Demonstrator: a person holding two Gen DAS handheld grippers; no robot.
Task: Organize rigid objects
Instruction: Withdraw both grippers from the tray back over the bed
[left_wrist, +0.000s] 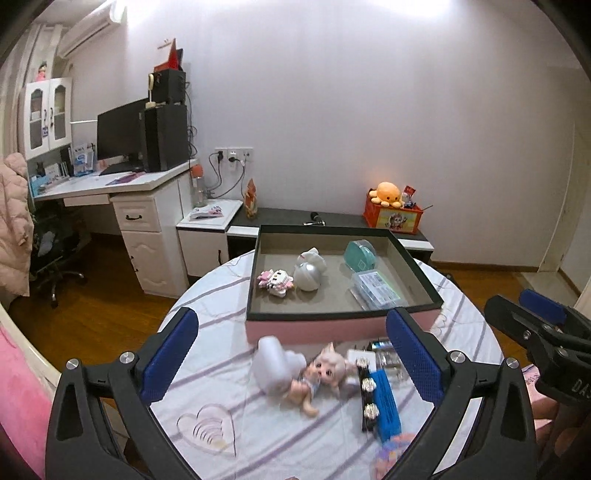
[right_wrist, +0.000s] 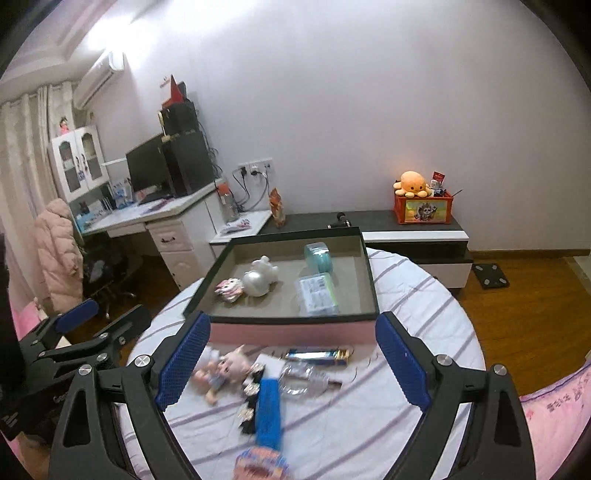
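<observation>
Two claws hang above my round tabletop (left_wrist: 207, 354), both with their blue pads spread wide and nothing between them. My left claw (left_wrist: 291, 354) sits over the doll (left_wrist: 317, 380); my right claw (right_wrist: 291, 354) sits just beside it, over the same loose pile.

That doll lies on its back on the striped cloth, just in front of the box (left_wrist: 340, 326). In the left view its long axis runs on a diagonal, head up and to the right toward the box, legs down and toward me. A white, blurred piece (left_wrist: 275, 365) touches its left side; I cannot tell what it is. A blue bar (right_wrist: 267, 413) lies right of the doll, its long axis running from near me toward the box, with a black strip of round metal studs (left_wrist: 369, 398) along its left edge. Between bar and box, a foil-wrapped stick (right_wrist: 317, 355) lies crosswise, parallel to the pink front wall. A clear plastic piece (right_wrist: 304, 380) lies just nearer than the stick.

The box is a shallow open tray with a dark rim. Inside, at the left, a pink-and-white block figure (left_wrist: 276, 282) touches a silver-white ball (left_wrist: 308, 277), with a white figure (left_wrist: 314, 257) behind the ball. At the right, a teal round case (left_wrist: 360, 254) stands at the back and a clear flat case (left_wrist: 378, 290) lies in front of it.
</observation>
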